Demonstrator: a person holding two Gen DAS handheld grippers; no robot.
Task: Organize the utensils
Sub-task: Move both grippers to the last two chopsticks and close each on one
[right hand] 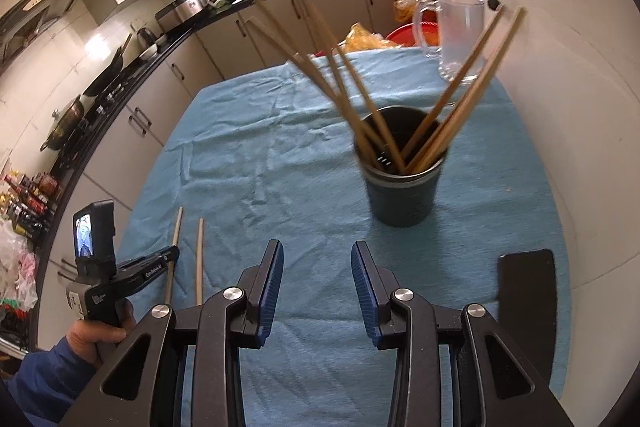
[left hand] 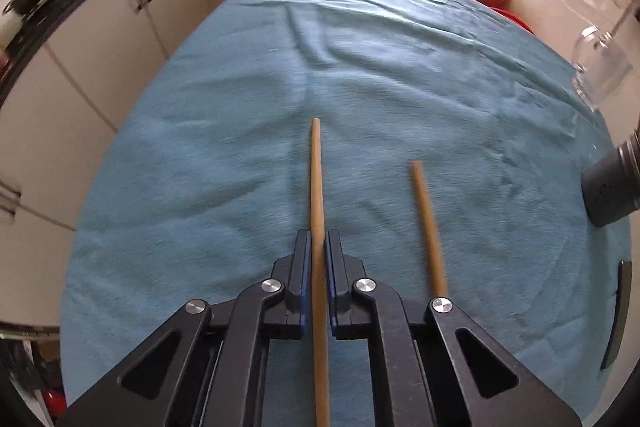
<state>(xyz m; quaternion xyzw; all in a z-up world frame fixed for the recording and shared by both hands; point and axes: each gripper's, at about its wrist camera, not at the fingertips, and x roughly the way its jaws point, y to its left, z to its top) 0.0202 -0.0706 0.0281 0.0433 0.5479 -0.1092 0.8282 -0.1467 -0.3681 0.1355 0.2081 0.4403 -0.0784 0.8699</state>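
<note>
Two wooden chopsticks lie on the blue cloth. My left gripper is shut on the longer-looking chopstick, which runs between its blue pads and points away from me. The second chopstick lies loose just to its right. In the right wrist view the left gripper sits at the lower left over the same pair of chopsticks. My right gripper stands open over bare cloth, nothing between its fingers. Ahead of it a dark round holder holds several chopsticks fanned out.
A clear glass mug stands at the table's far right, behind the holder. A black phone lies flat on the cloth at the right edge. Kitchen cabinets and a dark counter with pans run along the left. A person's hand holds the left gripper.
</note>
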